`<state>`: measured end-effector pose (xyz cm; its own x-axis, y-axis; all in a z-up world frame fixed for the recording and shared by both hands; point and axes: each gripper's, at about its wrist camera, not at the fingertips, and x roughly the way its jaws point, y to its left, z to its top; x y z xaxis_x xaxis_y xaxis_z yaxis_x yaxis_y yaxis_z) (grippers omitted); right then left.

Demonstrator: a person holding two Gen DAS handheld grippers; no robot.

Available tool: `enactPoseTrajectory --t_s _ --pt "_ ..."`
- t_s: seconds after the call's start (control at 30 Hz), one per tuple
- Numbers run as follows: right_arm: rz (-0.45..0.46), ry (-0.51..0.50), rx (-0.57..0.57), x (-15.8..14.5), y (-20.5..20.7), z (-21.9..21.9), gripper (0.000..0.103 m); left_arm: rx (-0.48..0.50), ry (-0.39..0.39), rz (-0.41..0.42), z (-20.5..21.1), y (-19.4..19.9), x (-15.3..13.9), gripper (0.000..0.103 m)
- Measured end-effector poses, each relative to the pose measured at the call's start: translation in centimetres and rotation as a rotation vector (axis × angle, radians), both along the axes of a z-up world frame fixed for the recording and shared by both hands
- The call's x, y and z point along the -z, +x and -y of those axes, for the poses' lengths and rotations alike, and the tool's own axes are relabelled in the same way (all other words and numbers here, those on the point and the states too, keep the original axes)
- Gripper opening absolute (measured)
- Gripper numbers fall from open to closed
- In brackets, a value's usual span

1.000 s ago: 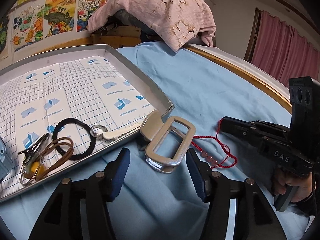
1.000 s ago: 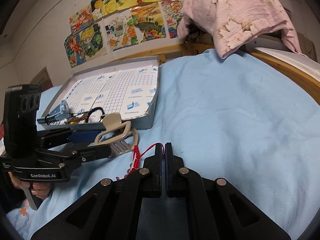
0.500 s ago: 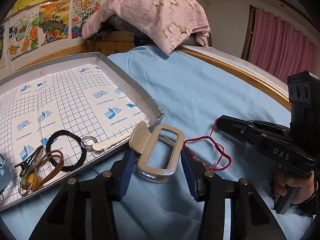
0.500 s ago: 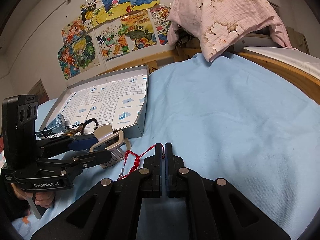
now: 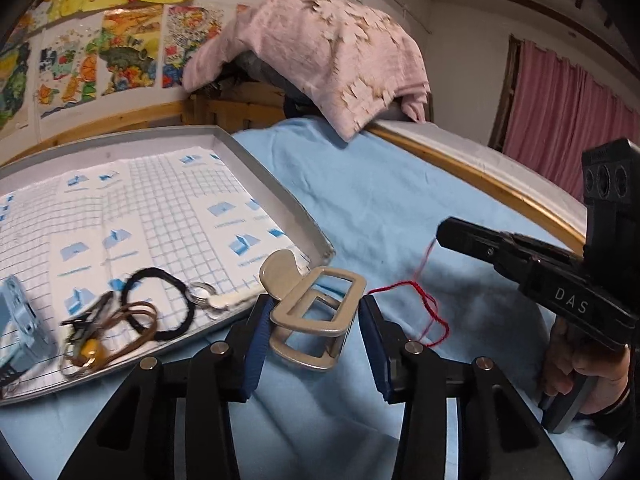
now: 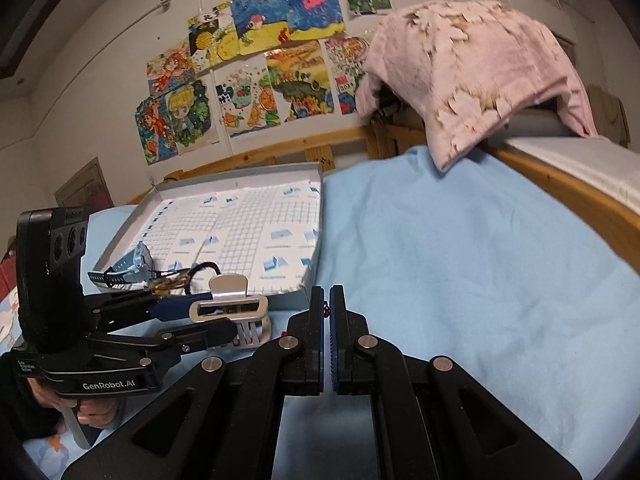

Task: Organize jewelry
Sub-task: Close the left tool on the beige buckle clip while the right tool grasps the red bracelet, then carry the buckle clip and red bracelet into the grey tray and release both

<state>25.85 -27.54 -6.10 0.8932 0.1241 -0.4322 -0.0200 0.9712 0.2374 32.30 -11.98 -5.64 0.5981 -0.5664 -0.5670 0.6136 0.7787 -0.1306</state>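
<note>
A silver hair claw clip (image 5: 316, 312) sits between the fingers of my left gripper (image 5: 314, 322), which is shut on it and holds it just above the blue bedsheet, at the near corner of the grey tray (image 5: 280, 200). The clip also shows in the right wrist view (image 6: 236, 312). My right gripper (image 6: 330, 308) is shut on a red string bracelet (image 5: 424, 304), lifted so that it dangles from the closed tips (image 5: 444, 232). Only a red speck of it (image 6: 326, 310) shows between the right fingers.
The tray holds a black hair tie (image 5: 160, 304), a brown cord loop with a yellow bead (image 5: 108, 340), a key ring with a white tag (image 5: 216, 296) and a light blue watch (image 5: 20, 320). A pink blanket (image 5: 320, 56) lies on the headboard. A wooden bed rail (image 5: 480, 180) runs along the right.
My left gripper closed on the claw clip and lifted it. My right gripper rose with the red bracelet, pulling it off the sheet.
</note>
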Motion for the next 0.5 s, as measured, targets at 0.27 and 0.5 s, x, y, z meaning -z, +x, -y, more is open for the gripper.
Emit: enactPoseTrajectory --t_s 0.27,0.5 --pt "0.045 -0.029 -0.003 -2.0 -0.2 -0.5 0.002 -0.063 -0.066 0.039 -2.3 -0.4 -2.4 0.041" --pt "0.097 -0.064 -0.021 -4.2 0.8 -1.5 0.002 -0.185 -0.084 0.063 -4.4 1.1 -4.0 0.041"
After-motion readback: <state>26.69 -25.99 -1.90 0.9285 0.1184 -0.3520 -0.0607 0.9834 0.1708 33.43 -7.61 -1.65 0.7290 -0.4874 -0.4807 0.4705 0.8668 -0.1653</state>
